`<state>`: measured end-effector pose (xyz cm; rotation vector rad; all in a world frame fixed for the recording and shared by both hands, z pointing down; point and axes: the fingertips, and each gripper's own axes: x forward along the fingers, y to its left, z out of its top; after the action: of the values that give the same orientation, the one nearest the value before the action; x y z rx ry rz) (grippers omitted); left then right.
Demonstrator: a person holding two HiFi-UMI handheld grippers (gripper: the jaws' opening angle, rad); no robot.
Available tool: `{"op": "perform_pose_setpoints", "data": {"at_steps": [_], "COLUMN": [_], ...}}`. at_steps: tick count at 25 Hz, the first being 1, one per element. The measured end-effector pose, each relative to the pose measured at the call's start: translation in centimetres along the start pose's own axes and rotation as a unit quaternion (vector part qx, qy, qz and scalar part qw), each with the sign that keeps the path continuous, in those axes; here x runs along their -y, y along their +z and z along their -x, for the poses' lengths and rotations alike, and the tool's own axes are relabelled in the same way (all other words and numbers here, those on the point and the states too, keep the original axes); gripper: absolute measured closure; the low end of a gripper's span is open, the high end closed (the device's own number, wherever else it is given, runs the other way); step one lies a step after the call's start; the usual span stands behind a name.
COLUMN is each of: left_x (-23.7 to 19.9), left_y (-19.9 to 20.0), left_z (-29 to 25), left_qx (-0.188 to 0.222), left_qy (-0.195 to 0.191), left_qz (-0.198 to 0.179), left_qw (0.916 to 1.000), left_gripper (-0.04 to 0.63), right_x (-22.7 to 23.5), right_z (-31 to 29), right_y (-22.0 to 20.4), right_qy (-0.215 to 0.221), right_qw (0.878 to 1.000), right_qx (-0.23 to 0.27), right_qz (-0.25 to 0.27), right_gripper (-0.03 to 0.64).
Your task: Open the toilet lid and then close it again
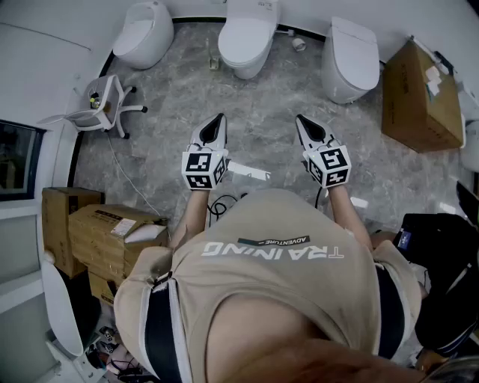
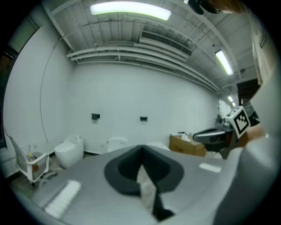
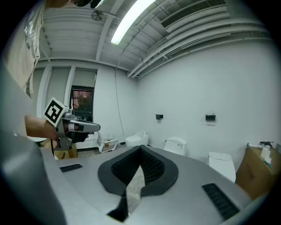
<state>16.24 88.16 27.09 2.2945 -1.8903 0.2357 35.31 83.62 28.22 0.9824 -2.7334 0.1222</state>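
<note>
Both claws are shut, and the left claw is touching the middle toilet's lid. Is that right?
Not quite. The left claw and the right claw are both shut, but the left claw is not touching the lid of the middle toilet. The head view shows it held up over the floor, well short of that toilet.

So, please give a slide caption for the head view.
Left tongs and right tongs, both shut, point toward the middle toilet.
</note>
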Motion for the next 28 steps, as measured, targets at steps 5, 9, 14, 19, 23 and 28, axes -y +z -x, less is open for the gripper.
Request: {"op": "perform_pose_setpoints", "data": {"at_steps": [5, 9, 14, 19, 23, 28], "left_x": [1.1, 0.5, -0.3, -1.4, -0.8, -1.2], "left_y": [-0.6, -1.8, -3.1, -4.3, -5.2, -6.5], "left_z": [-0.1, 1.1, 2.0, 1.6, 0.4, -1.0], "left_qx": [-0.015, -0.02, -0.022, -0.021, -0.027, -0.042], "left_qy": [-0.014, -0.003, -0.005, -0.016, -0.053, -0.083], "left_qz": [-0.012, -0.009, -0.003, 0.015, 0.015, 0.031], "left_qw": [0.9997, 0.9998, 0.9997, 0.9995, 0.9981, 0.9952], "left_gripper": [0.595, 0.595, 0.595, 0.595, 0.595, 0.595], "right_x": [-0.7, -2.5, -2.9, -3.0, -3.3, -4.8], "right_z": [-0.5, -1.3, -1.6, -1.5, -1.6, -2.7], "right_y": [-1.4, -2.2, -1.8, -2.2, -3.2, -4.0], "right_qy": [0.013, 0.028, 0.011, -0.023, -0.031, -0.031], "right_qw": [1.0, 0.999, 1.0, 0.999, 0.998, 0.997], "right_qx": [-0.022, -0.029, -0.019, -0.026, -0.049, -0.071], "right_qz": [-0.009, 0.013, 0.008, -0.005, -0.009, -0.002], "right_gripper": [0.604, 0.604, 0.604, 0.604, 0.604, 0.604]}}
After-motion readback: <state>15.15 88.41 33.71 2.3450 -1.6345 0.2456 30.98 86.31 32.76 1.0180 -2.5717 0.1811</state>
